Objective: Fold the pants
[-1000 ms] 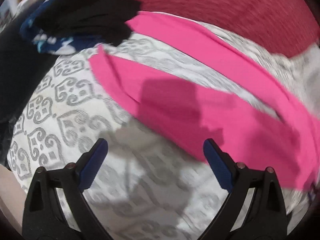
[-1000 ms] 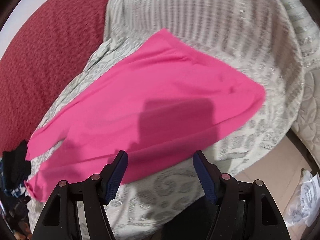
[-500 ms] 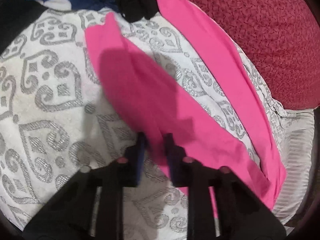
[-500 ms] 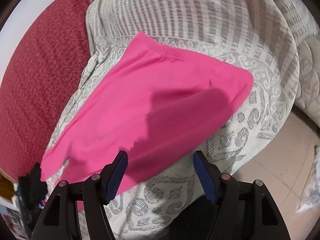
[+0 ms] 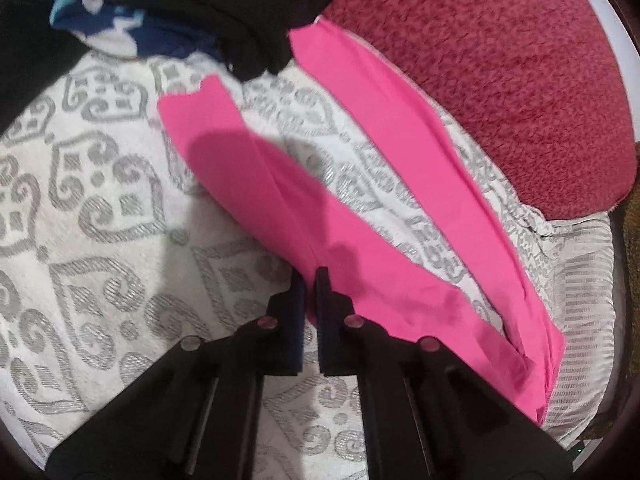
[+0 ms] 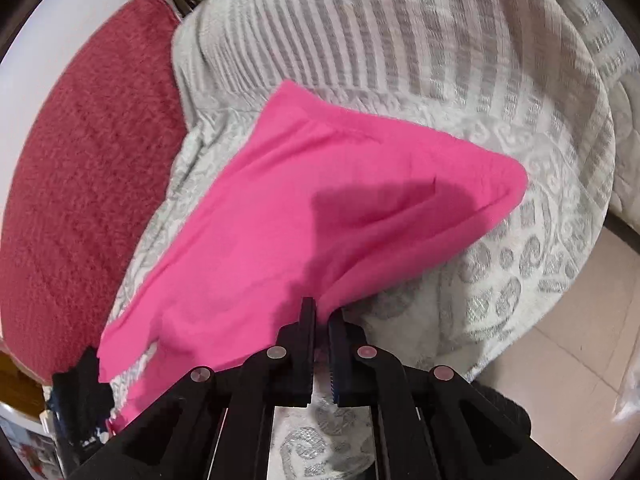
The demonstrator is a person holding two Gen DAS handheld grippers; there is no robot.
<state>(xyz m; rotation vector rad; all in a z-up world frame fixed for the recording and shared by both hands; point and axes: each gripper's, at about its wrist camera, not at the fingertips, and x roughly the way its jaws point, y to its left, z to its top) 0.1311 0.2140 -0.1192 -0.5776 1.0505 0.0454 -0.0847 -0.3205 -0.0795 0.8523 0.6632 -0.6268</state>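
Observation:
Bright pink pants (image 5: 352, 240) lie spread on a white and grey patterned bedspread (image 5: 100, 220), legs apart and running away toward dark clothes. My left gripper (image 5: 311, 280) is shut on the near edge of the near leg. In the right wrist view the waist end of the pants (image 6: 320, 208) lies on the bedspread (image 6: 400, 40). My right gripper (image 6: 322, 312) is shut on the near edge of the pants, and the cloth rises in a ridge from the jaws toward the right corner.
A dark red blanket (image 5: 500, 72) lies along the far side of the bed, also in the right wrist view (image 6: 80, 200). Black and blue patterned clothes (image 5: 192, 4) are piled at the leg ends. The bed edge and tiled floor (image 6: 568, 344) are at right.
Both grippers went from wide open above the pants to shut on the near edge. The right one closed in the last half second and has drawn the cloth up.

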